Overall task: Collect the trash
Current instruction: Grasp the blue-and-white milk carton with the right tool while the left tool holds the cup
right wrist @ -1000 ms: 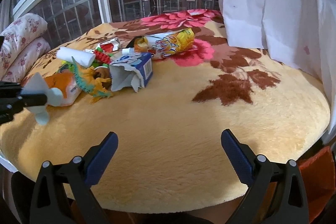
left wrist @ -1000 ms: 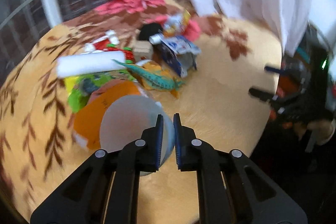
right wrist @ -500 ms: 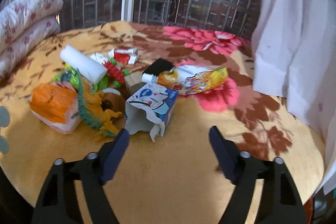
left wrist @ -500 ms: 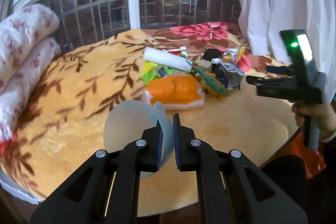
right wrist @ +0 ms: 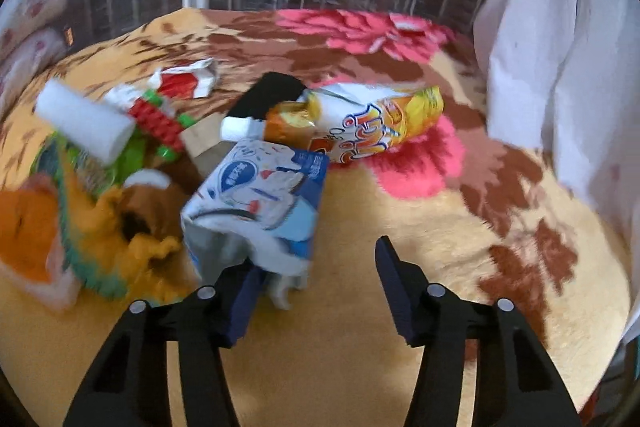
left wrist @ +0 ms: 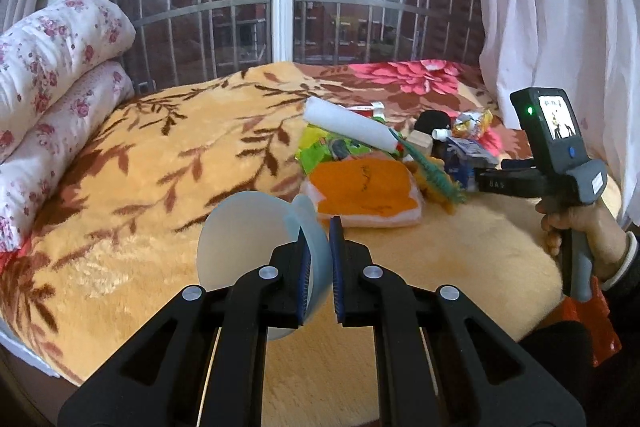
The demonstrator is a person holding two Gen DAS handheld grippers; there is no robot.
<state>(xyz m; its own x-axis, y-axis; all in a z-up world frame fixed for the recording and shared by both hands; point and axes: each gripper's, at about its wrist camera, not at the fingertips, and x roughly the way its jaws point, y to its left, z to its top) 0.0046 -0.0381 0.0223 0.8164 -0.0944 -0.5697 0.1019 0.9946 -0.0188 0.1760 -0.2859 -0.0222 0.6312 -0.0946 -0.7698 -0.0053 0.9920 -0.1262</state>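
A: Item one, the step in hand. You are bringing the right claw (right wrist: 316,291) onto the torn blue-and-white carton (right wrist: 260,203), lying centre-left in the right wrist view at the near edge of the trash pile on the bed's blanket (right wrist: 400,307).

B: Handling note?

A: You are better off centring the carton's ragged lower end between the pads before you pinch; the card looks soft and is likely to crumple or slip. Avoid catching the toy dinosaur (right wrist: 120,227) just beside it on the left.

B: Item two, claw state?

A: The right claw is closing, standing about half wide. Its left finger (right wrist: 244,303) is meeting the carton's torn edge; the right finger is standing apart, over bare blanket. Nothing is gripped yet.

B: And the left?

A: The left claw (left wrist: 318,267), at lower centre of its view, is clamped narrow on a pale plastic funnel (left wrist: 248,239), holding it above the blanket.
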